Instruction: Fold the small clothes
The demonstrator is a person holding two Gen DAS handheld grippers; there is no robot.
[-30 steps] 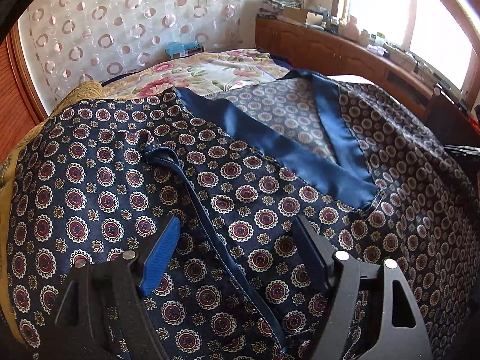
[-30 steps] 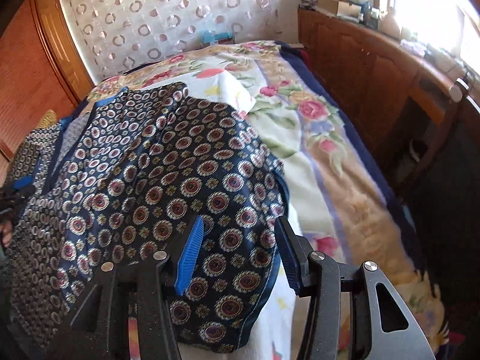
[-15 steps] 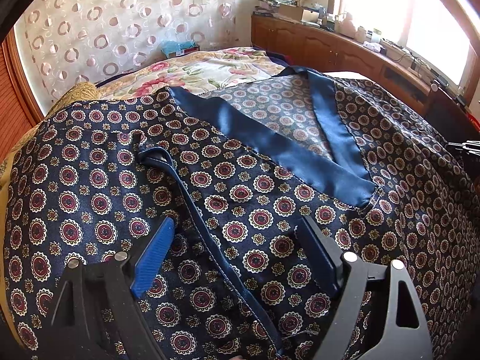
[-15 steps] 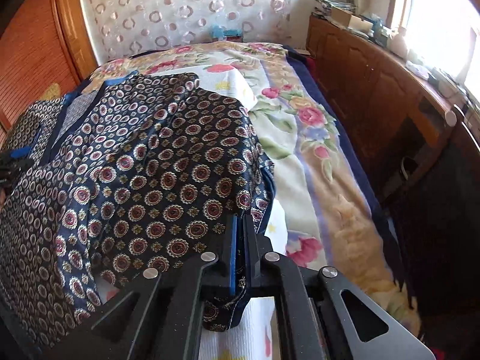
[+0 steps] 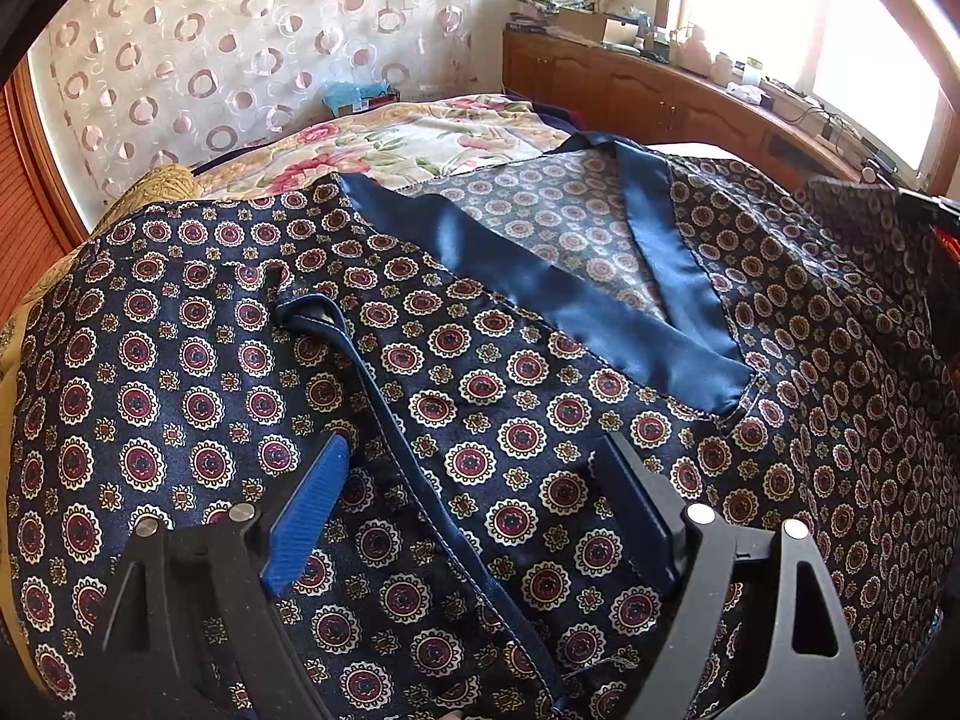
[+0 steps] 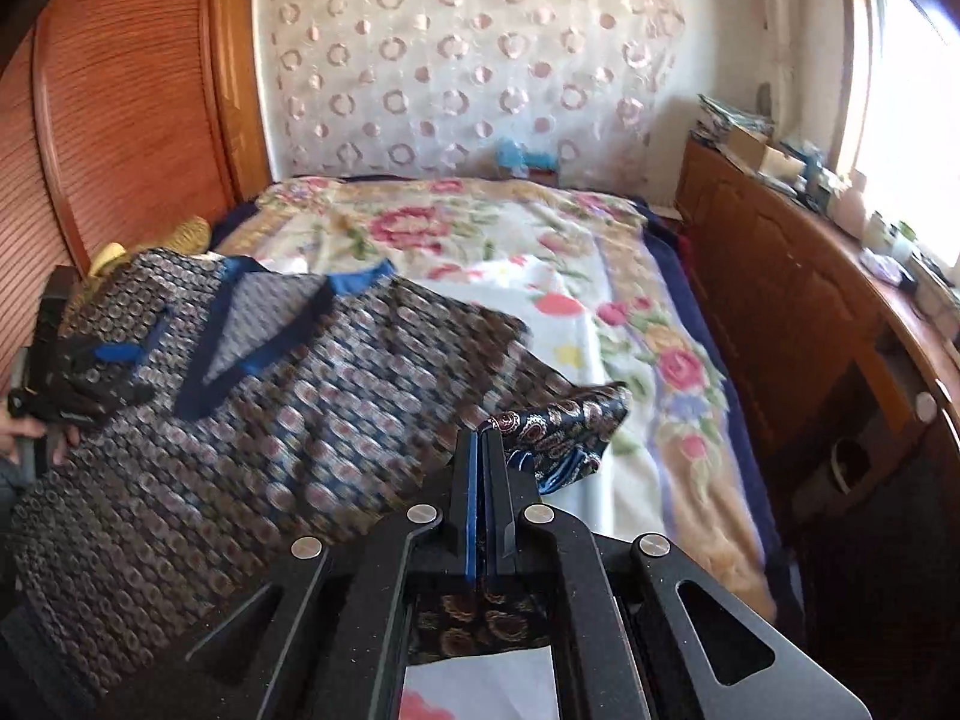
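A navy patterned satin garment (image 5: 492,372) with plain blue collar bands (image 5: 600,324) lies spread on the bed. My left gripper (image 5: 474,480) is open, its fingers resting low over the garment on either side of a blue piping seam (image 5: 384,408). In the right wrist view the same garment (image 6: 288,420) shows blurred. My right gripper (image 6: 480,450) is shut on the garment's right edge (image 6: 558,426) and holds it lifted off the bedspread. The left gripper (image 6: 90,372) shows at the far left of that view.
A floral bedspread (image 6: 600,300) covers the bed. A wooden cabinet (image 6: 810,312) with clutter on top runs along the right under the window. A wooden headboard (image 6: 120,120) stands at the left, a patterned curtain (image 6: 468,60) at the back.
My right gripper has shut on the garment's right edge and lifted it up and back. My left gripper has stayed open in nearly the same place over the seam.
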